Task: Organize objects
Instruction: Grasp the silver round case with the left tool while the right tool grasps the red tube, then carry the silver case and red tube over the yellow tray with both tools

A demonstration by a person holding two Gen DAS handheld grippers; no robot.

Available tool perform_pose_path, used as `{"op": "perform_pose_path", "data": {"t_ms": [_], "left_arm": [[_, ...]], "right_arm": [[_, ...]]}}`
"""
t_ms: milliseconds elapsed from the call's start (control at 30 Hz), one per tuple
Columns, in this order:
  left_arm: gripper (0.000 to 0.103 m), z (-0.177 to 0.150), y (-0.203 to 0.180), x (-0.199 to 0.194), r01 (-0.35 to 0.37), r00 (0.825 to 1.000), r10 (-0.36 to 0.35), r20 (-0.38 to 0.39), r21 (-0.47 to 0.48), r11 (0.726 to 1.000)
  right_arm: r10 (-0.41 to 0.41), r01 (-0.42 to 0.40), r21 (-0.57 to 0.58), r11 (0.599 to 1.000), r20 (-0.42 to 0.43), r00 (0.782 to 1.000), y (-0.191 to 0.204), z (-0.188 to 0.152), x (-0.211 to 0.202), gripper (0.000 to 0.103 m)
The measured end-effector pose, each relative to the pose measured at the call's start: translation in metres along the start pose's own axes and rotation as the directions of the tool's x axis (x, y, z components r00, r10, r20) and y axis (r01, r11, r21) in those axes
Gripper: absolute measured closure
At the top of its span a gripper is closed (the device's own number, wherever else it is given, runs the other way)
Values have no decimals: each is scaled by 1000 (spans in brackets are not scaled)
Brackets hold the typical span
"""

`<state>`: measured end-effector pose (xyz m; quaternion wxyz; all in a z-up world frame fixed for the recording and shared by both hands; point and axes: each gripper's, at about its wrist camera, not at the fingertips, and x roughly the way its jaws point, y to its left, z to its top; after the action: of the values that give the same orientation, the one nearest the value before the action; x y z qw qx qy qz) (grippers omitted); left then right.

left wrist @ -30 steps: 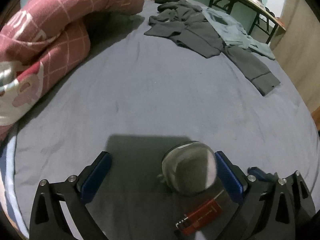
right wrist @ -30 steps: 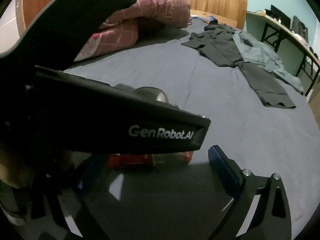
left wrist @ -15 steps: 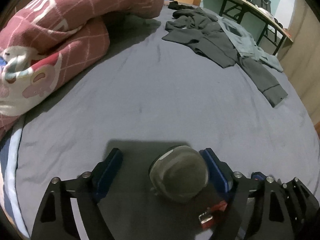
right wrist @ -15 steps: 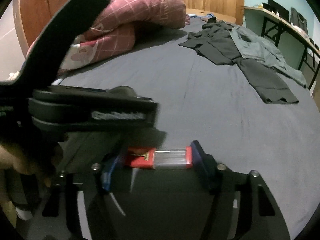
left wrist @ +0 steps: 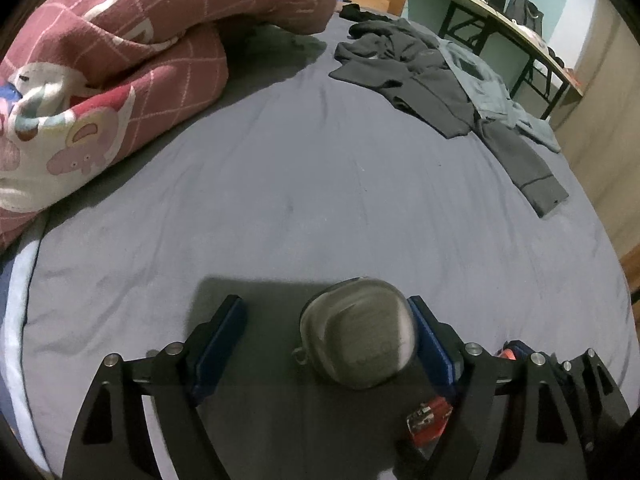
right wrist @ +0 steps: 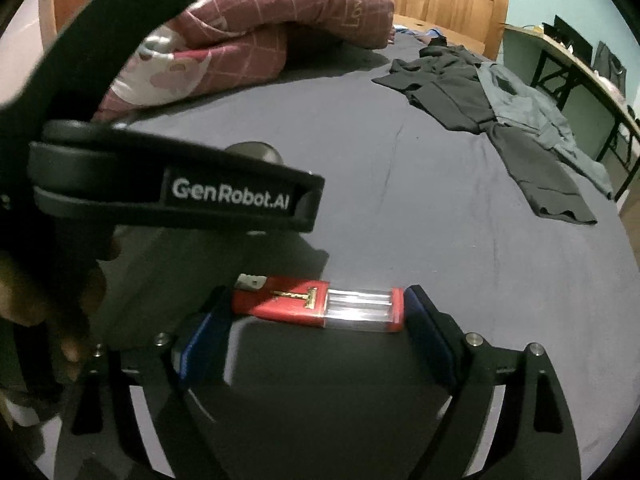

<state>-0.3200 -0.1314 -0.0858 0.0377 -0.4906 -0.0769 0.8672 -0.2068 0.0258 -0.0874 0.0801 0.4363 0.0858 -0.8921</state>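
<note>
In the right wrist view, the right gripper has a red case lying crosswise between its blue pads at 6 o'clock; the jaws are opening, the right pad meets the case's end, and the left contact is unclear. The case is a flat rectangular box, red with a clear glossy section and a gold T-shaped mark. At 9 o'clock a black gripper body printed "GenRobot.AI" blocks much of this view, with a person's hand below it at 8 o'clock.

The left wrist view shows what that body hides: the left gripper, fingers spread wide, with a grey pouch resting against the right pad and clear of the left one. The pouch is a rounded, domed, matte shell with a seam around its edge. A corner of the red case peeks out at 5 o'clock.

Both lie on a smooth, faintly wrinkled grey bedsheet. Farther off, a puffy pink checked quilt sits at 10 o'clock, crumpled dark clothes at 1 o'clock, and a desk beyond them.
</note>
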Motion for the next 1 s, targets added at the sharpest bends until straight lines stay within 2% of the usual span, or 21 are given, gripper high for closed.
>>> {"op": "perform_pose_path", "data": {"t_ms": [100, 167, 233, 467, 600, 700, 833, 1000], "left_arm": [[21, -2, -1, 0, -4, 1000, 4, 6, 5, 1000], [21, -4, -2, -2, -5, 1000, 5, 3, 3, 1000], [21, -3, -1, -2, -2, 1000, 2, -4, -2, 1000], [20, -10, -2, -1, -9, 1000, 9, 18, -1, 1000], [20, -16, -1, -4, -9, 1000, 10, 21, -5, 1000], [26, -22, -3, -7, -32, 999, 31, 23, 19, 999], [40, -31, -3, -15, -44, 999, 44, 33, 16, 999], [49, -32, 3, -18, -31, 999, 31, 27, 12, 999]], "right_arm": [[-60, 60, -3, 998, -9, 998, 3, 1, 2, 5], [-74, 75, 43, 996, -29, 997, -3, 2, 5, 0], [-72, 76, 83, 994, -40, 997, -8, 3, 6, 0], [-85, 89, 86, 992, -51, 995, -5, 7, 11, 0], [-89, 93, 96, 991, -37, 995, -6, 7, 8, 11], [-93, 96, 104, 990, -33, 995, -10, 5, 5, 20], [-87, 89, 91, 992, -25, 996, -13, 1, 1, 21], [-65, 67, 102, 993, -16, 998, -16, 0, -1, 21]]}}
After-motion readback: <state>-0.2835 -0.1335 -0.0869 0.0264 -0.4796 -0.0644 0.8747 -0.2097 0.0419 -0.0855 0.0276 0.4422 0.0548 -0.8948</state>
